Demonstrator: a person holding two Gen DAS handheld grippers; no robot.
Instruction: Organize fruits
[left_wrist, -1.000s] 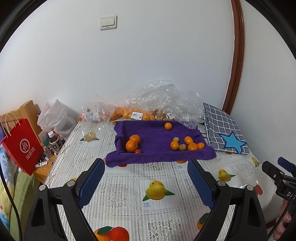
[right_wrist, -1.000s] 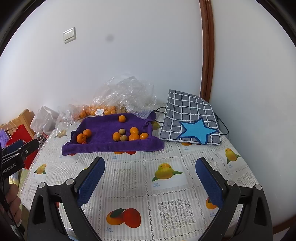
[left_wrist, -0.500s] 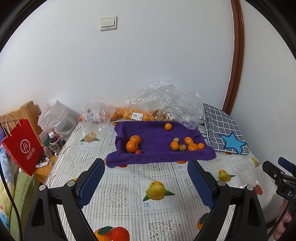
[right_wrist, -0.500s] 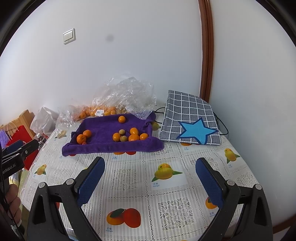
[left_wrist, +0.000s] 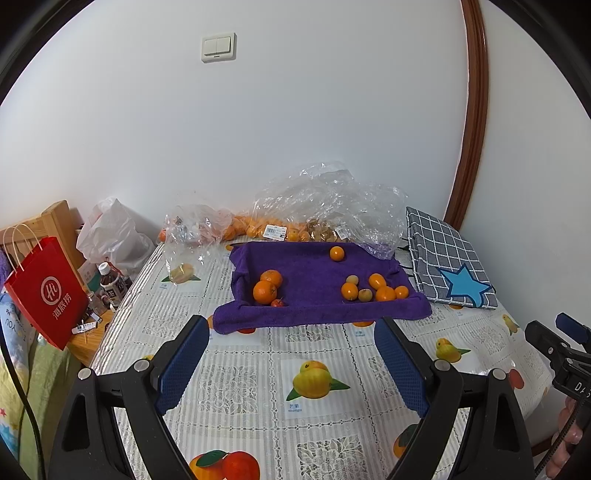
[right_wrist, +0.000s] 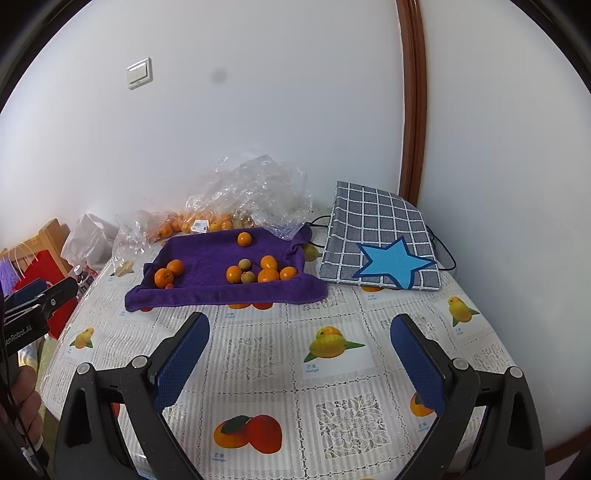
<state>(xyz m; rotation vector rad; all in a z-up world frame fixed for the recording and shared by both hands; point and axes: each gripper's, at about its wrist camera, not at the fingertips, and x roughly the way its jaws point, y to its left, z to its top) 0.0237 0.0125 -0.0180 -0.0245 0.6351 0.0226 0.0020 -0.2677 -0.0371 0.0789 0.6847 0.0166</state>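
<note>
My left gripper (left_wrist: 291, 356) hangs with its jaws spread wide and nothing between them, over the bare patterned desk (left_wrist: 236, 391). My right gripper (right_wrist: 299, 350) is likewise released and empty, over the same cloth-covered desk. Ahead of both, well apart from the fingertips, lies a purple towel (left_wrist: 314, 291) with its edges turned up, and the fruits rest on it. Seen from the left gripper, two oranges (left_wrist: 266, 288) touch each other at the towel's left side with a small red fruit (left_wrist: 277, 303) just beside them; a cluster of small oranges (left_wrist: 380, 290) and two pale round fruits sits toward the right, and one orange (left_wrist: 337, 253) lies alone near the far edge. Behind the towel, against the wall, are crumpled clear bags (left_wrist: 325, 206) holding more oranges. To the right of the towel lies a checked bag with a blue star (right_wrist: 380, 243).
</note>
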